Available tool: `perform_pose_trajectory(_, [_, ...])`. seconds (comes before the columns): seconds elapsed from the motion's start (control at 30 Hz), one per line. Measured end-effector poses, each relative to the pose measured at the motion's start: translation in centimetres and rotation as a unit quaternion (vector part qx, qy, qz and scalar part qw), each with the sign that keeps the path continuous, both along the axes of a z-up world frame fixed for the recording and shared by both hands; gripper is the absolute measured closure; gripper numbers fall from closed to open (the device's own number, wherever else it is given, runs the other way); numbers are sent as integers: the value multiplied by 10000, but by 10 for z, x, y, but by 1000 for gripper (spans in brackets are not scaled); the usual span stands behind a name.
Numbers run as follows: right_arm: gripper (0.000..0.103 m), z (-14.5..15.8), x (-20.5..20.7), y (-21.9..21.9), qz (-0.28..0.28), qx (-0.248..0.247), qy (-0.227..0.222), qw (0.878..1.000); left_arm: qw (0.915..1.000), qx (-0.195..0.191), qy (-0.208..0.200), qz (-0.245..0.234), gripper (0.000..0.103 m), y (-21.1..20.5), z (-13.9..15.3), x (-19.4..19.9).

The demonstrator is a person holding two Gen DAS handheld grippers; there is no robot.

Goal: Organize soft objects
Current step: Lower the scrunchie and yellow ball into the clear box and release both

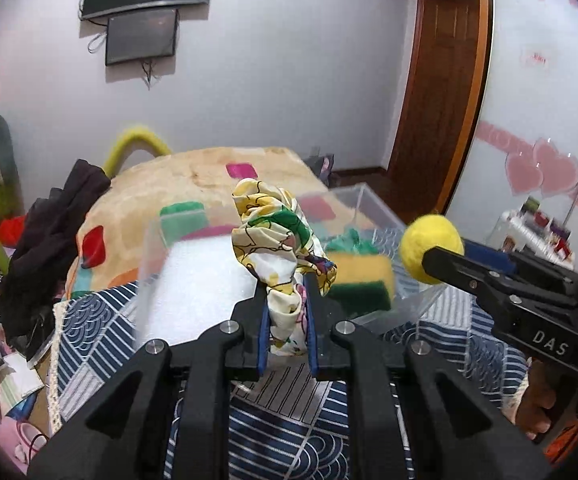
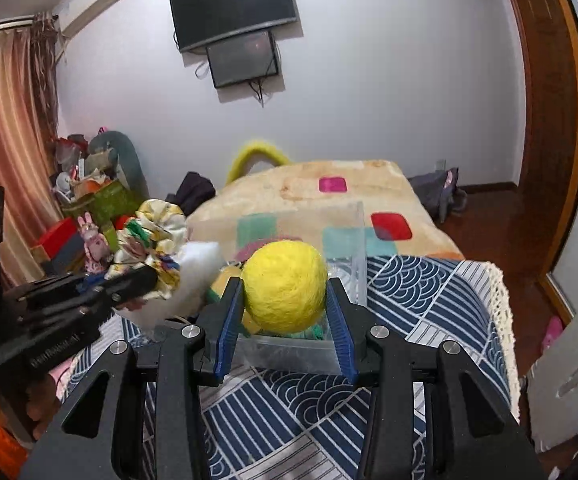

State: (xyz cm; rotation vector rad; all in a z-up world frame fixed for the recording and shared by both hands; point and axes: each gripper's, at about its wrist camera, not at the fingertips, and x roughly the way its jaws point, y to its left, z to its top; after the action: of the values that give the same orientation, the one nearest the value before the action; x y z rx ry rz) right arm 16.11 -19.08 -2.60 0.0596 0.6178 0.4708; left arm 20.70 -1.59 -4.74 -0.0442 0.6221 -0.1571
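Where the blue patterned cloth covers the surface, a bed with a beige blanket of coloured squares lies beyond it at twelve o'clock. On the cloth stands a clear bin, open at the top; in the left wrist view it fills the middle of the frame. Inside it a white foam block sits toward nine o'clock, and a yellow-and-green sponge toward three o'clock, with something green just behind the sponge.

The left gripper is clamped on a floral scrunchie, whose bunched cloth rises above the fingertips, over the near edge of the bin. From the right wrist view this gripper enters at nine o'clock, the scrunchie in front of the foam.

The right gripper is closed on a yellow ball, held above the bin's near wall. In the left wrist view the ball shows at three o'clock, beside the bin's right corner.
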Motion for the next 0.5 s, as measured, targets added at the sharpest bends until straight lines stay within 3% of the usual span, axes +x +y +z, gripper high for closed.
perform_pose_trajectory(0.23, [65, -21, 15, 10, -4, -279, 219, 9994, 9991, 411, -88, 5, 88, -21, -14, 11])
perform_pose_trajectory(0.33, [64, -28, 19, 10, -10, -349, 327, 9989, 9987, 497, -105, 56, 78, -22, -15, 11])
perform_pose_trajectory(0.4, [59, -31, 21, 10, -25, -361, 399, 9985, 9991, 398, -115, 20, 62, -21, -14, 7])
perform_pose_trajectory(0.5, [51, -27, 18, 8, -58, -381, 391, 9985, 9991, 390, -177, 80, 50, -19, -10, 2])
